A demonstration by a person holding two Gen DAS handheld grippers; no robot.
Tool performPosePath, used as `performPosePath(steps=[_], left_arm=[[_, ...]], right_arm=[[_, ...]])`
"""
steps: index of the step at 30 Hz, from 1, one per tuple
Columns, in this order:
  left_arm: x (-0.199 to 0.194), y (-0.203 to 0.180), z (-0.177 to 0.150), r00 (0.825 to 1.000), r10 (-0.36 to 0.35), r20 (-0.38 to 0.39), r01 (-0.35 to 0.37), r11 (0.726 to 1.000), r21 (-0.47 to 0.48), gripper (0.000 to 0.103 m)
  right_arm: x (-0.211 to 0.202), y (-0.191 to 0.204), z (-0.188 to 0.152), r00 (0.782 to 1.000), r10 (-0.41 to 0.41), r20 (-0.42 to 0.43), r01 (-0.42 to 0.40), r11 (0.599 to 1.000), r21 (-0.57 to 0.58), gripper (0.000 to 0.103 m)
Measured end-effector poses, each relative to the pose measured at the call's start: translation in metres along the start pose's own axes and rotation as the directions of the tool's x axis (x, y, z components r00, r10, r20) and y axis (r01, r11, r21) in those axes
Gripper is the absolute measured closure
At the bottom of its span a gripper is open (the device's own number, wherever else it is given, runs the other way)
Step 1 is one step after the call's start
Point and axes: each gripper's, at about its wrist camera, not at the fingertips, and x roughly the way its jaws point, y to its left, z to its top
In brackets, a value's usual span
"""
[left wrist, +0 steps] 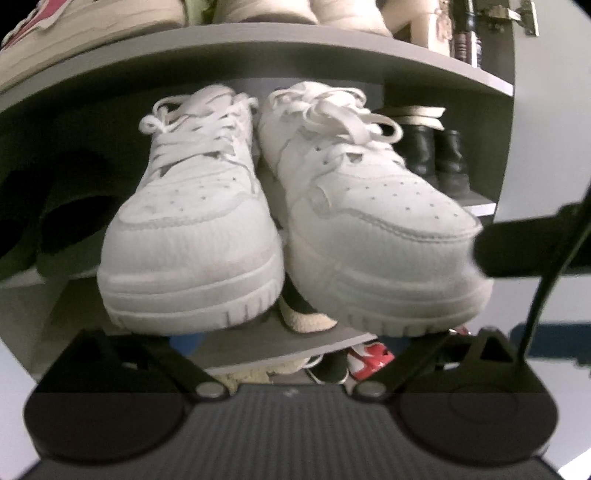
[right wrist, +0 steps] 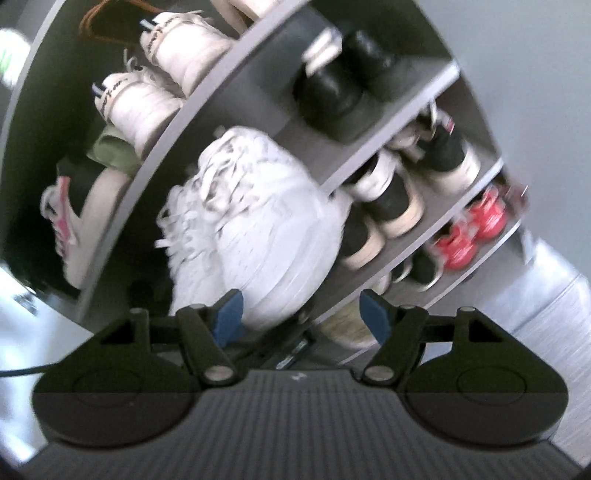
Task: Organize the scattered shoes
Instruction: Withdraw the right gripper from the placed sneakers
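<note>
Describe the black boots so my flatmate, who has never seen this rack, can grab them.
Start at the grey shoe rack and find the shelf holding the white sneakers. The black boots stand to their right, further back: the only tall, glossy black pair there, with pale cuffs on top.

Home entryway, grey shoe cabinet [left wrist: 258, 48] w/ shelves, white sneakers [left wrist: 192, 236], black boots [left wrist: 436, 151], door hinge [left wrist: 517, 14]

The left black two-finger gripper [left wrist: 280, 343] stands spread wide, holding nothing. The right black, blue-padded gripper [right wrist: 301, 317], rolled toward 2 o'clock, gapes empty.
</note>
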Motion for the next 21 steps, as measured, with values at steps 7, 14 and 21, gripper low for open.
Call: performPosePath(steps=[7, 14, 21], left_arm=[[-0.015, 0.036, 0.016, 0.998, 0.032, -0.051, -0.037, 0.994, -0.101, 0.008], [0.018, 0.049, 0.035, 0.993, 0.061, -0.1, -0.077, 0.983, -0.165, 0.013], [0.03, 0.052, 0.041, 0.988, 0.036, -0.148, -0.066, 0.977, -0.203, 0.007]], right_arm=[[0.025, 0.036, 0.003, 1.0, 0.015, 0.019, -0.013, 0.995, -0.1, 0.051], [0.076, 0.061, 0.018, 1.0, -0.004, -0.026, 0.0, 0.989, -0.147, 0.063], [0.09, 0.066, 0.031, 0.999, -0.04, 0.021, 0.043, 0.989, -0.143, 0.068]])
